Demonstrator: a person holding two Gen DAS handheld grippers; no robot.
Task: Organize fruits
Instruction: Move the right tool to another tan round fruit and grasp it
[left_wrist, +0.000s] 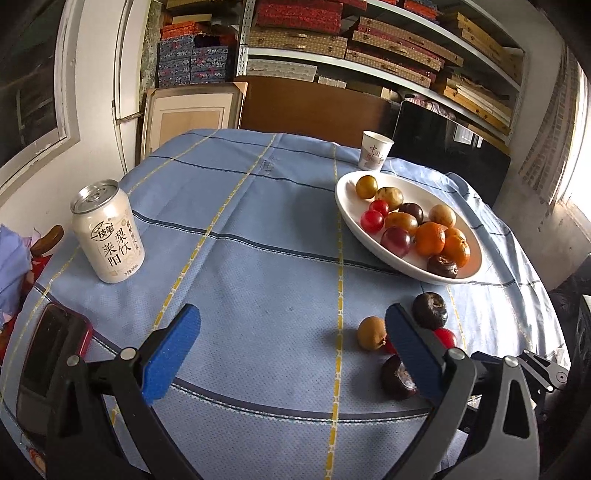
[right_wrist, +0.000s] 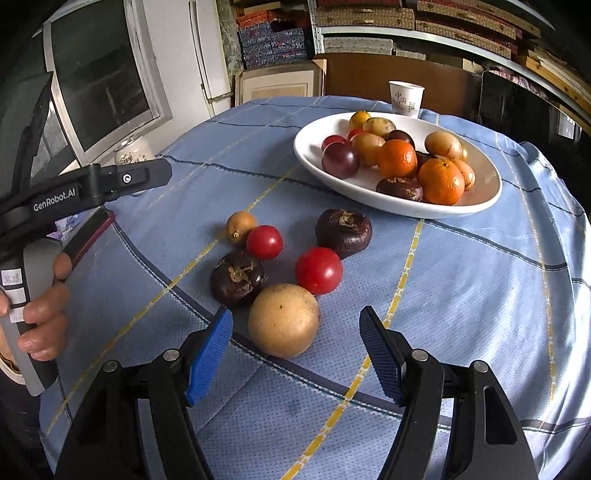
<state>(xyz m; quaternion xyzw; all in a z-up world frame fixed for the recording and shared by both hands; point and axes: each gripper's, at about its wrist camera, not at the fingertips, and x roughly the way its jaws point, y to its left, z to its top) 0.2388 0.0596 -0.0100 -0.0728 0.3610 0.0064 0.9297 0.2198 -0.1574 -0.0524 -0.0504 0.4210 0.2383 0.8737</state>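
Right gripper (right_wrist: 295, 350) tilted down over the blue checked tablecloth (right_wrist: 461, 295), jaws spread, nothing pinched. The large tan round fruit (right_wrist: 283, 320) sits between the blue pads, nearer the left one; neither pad touches it. Just past it: a red tomato (right_wrist: 318, 270) touching its far right side, and a dark brown fruit (right_wrist: 237, 277) to the far left. Further out: a second tomato (right_wrist: 264, 242), a small tan fruit (right_wrist: 240, 226), another dark fruit (right_wrist: 343, 232). The white plate (right_wrist: 317, 173) lies well ahead and to the right, loaded with oranges, tomatoes, purple and yellowish fruits; a paper cup (right_wrist: 405, 98) stands behind it.

Left gripper (left_wrist: 291, 347) also spread and empty, over bare cloth. The loose fruits lie beside and behind its right finger (left_wrist: 410, 350). A drink can (left_wrist: 107, 232) stands ahead to its left; a phone (left_wrist: 51, 354) lies beside its left finger.
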